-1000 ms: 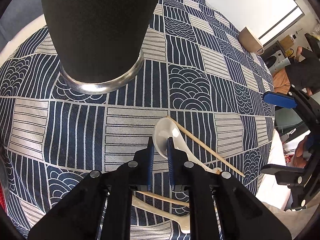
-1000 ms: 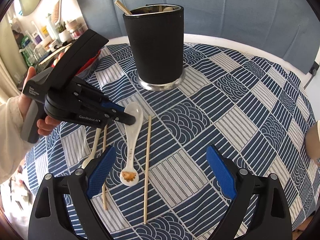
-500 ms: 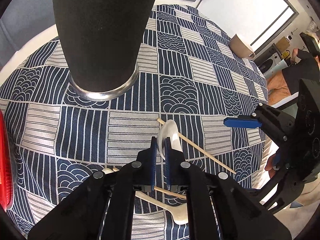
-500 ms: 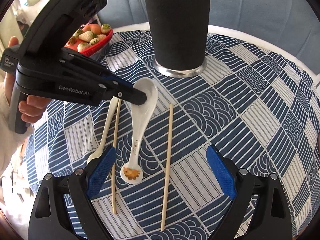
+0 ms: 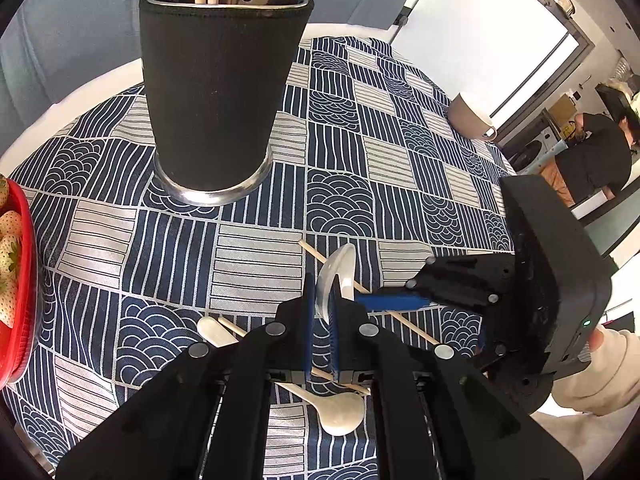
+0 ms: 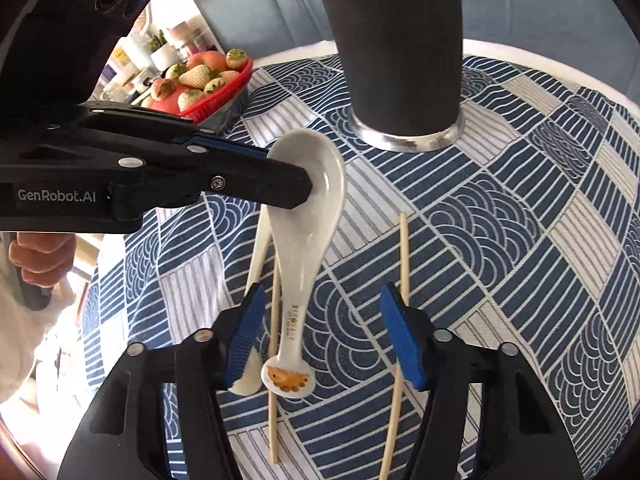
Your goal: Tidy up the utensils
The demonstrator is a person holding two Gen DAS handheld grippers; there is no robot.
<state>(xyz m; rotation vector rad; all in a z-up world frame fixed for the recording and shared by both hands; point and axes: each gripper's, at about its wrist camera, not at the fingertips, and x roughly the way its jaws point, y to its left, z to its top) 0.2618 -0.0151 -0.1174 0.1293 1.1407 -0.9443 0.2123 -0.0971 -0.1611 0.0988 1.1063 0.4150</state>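
Observation:
My left gripper is shut on the bowl of a white ceramic spoon and holds it above the table; in the right wrist view the left gripper pinches the spoon, whose handle hangs down between my right fingers. My right gripper is open around that handle. The black utensil cup stands behind on the cloth with chopsticks inside. A second white spoon and two loose chopsticks lie on the table.
A red basket of strawberries sits at the left table edge. A beige mug stands at the far right. A patterned blue cloth covers the round table. A person stands in the background.
My left gripper has lifted the white spoon off the table and pulled back from the cup. My right gripper has moved in around the spoon's handle and narrowed somewhat.

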